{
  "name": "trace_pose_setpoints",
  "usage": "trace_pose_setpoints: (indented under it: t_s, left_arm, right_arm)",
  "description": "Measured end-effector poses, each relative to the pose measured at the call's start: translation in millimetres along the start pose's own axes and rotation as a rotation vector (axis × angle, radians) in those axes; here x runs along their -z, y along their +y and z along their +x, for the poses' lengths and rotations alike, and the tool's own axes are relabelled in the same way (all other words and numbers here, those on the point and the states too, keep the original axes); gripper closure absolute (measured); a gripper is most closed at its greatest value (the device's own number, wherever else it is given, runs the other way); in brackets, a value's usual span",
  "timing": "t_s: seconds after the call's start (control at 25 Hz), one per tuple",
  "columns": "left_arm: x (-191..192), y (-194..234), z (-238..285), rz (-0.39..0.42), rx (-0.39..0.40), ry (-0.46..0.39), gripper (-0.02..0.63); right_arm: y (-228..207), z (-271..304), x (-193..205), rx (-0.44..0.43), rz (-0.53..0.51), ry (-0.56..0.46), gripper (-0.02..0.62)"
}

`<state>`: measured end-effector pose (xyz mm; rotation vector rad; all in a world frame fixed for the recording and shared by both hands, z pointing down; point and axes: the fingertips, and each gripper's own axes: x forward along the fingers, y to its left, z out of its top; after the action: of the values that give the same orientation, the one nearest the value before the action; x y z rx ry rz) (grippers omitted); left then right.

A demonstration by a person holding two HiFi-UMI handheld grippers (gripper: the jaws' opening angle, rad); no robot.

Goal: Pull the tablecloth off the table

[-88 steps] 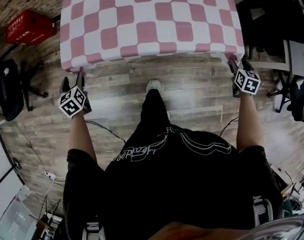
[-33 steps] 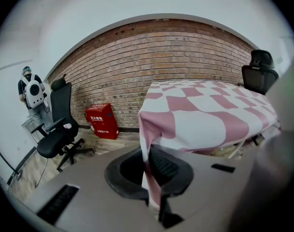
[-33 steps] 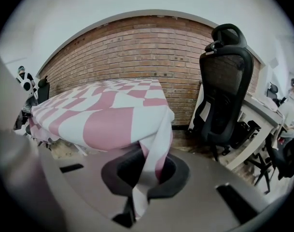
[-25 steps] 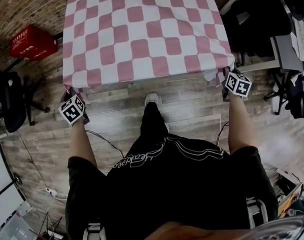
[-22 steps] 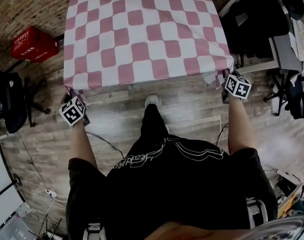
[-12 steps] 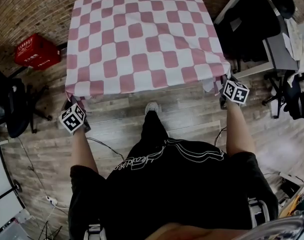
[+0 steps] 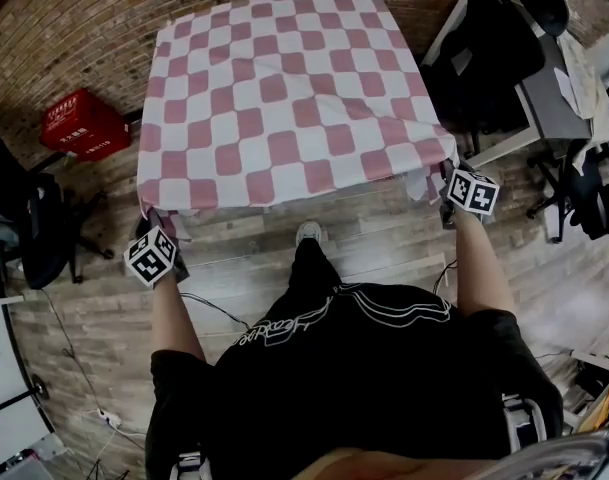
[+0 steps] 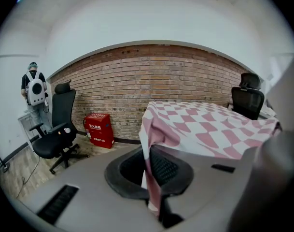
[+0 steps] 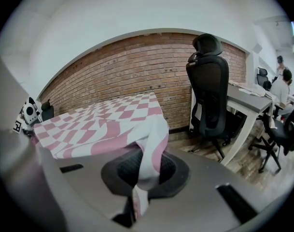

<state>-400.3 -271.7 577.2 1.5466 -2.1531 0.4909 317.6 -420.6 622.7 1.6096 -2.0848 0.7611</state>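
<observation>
Head view: both forearms stretch forward, well apart. The left tongs [image 7: 149,226] and right tongs [image 7: 447,171] sit at the near corners of the checkered tablecloth [image 7: 284,98], which is spread flat ahead. Left gripper view: the tongs pinch one cloth corner. Right gripper view: the tongs pinch the other.

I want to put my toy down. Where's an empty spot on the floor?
The wood floor is bare in the strip between the near edge of the tablecloth and the person's shoe. The right side is crowded with a black office chair and desk; the left with a red crate and a dark chair.
</observation>
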Motion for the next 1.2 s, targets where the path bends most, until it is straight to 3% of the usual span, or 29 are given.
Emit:
trace_pose_setpoints:
  t_s: [0.32, 0.76, 1.2]
  left_arm:
    - [-29, -20, -37, -0.033, 0.050, -0.062, 0.601]
    - [-63, -72, -85, -0.128, 0.178, -0.144, 0.601]
    - [-39, -113, -136, -0.183, 0.264, -0.167, 0.601]
  right_arm:
    - [8, -34, -9, -0.023, 0.043, -0.038, 0.597]
    - [15, -72, -36, -0.079, 0.131, -0.150, 0.595]
    - [16, -112, -23, -0.127, 0.172, -0.227, 0.595]
